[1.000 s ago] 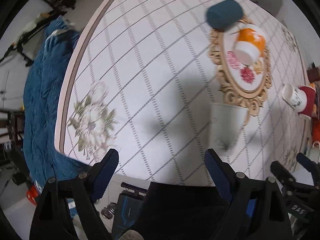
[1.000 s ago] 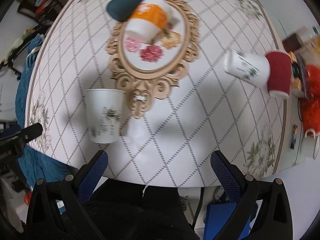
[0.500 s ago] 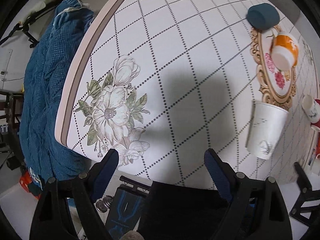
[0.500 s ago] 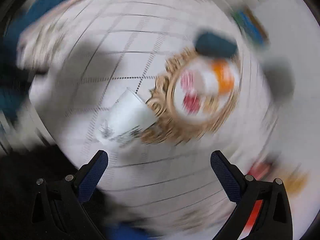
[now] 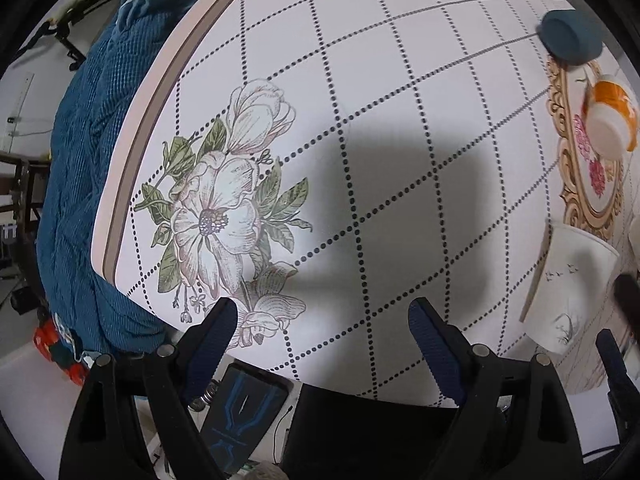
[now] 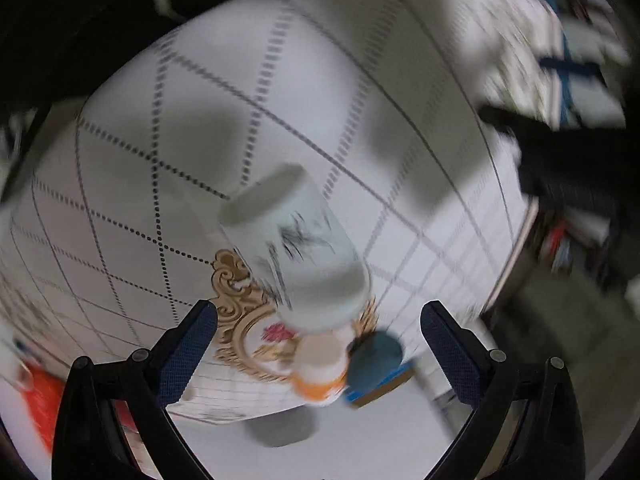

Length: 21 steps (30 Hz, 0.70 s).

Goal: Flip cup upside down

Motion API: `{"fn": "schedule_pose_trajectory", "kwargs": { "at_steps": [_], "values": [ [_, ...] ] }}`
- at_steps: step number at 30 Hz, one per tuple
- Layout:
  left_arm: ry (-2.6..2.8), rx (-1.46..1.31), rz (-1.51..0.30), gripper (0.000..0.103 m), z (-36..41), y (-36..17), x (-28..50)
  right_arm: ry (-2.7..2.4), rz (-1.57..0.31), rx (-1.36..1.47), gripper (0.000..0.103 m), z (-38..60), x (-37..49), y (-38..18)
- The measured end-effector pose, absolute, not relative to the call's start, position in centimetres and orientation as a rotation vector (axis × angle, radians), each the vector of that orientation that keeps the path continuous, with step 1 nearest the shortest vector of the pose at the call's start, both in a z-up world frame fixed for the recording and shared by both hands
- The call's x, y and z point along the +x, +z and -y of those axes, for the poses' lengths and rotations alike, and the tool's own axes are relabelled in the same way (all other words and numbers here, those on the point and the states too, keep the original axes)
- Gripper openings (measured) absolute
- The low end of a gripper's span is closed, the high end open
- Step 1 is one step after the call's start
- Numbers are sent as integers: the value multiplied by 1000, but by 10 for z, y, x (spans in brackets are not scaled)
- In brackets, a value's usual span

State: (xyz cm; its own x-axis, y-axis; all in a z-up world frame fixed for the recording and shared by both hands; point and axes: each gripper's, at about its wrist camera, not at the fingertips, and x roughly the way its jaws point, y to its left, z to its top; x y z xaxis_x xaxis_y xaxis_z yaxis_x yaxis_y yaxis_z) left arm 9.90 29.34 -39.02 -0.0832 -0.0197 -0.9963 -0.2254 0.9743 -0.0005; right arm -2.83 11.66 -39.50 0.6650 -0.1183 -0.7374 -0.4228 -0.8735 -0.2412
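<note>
A white paper cup with a black ink drawing (image 5: 568, 284) stands on the table at the far right of the left wrist view. It also shows, blurred, in the middle of the right wrist view (image 6: 296, 248), a little ahead of my right gripper (image 6: 320, 312), which is rolled over, open and empty. My left gripper (image 5: 320, 312) is open and empty over the table's near edge, well left of the cup.
An orange and white cup (image 5: 610, 120) lies on a gold-framed floral mat (image 5: 576, 184), with a dark teal case (image 5: 570, 36) beyond it. A blue quilted cloth (image 5: 88, 184) hangs by the table's left edge (image 5: 132, 152). A phone (image 5: 244, 412) lies below.
My right gripper has swung round and rolled over, so its view is now inverted and the cup sits close ahead of it. My left gripper has drifted left and nearer the table.
</note>
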Motion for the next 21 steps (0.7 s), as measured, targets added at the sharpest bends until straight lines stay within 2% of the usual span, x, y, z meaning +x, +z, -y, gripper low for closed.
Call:
{"fn": "schedule_pose_trajectory", "kwargs": {
  "at_steps": [11, 12, 16, 18, 21],
  "values": [
    [185, -199, -1682, 88, -296, -402, 96, 1222, -272, -2635, 96, -100, -17, -427],
    [184, -200, -1684, 88, -294, -402, 96, 1223, -269, -2641, 94, -95, -21, -427],
    [183, -201, -1687, 88, -290, -402, 94, 1218, -295, -2653, 74, -93, -11, -432],
    [184, -203, -1690, 88, -288, -402, 93, 1206, -334, -2648, 67, -94, -4, -433],
    [183, -202, -1691, 88, -289, -403, 93, 1189, -398, -2609, 67, -99, 6, -432]
  ]
}}
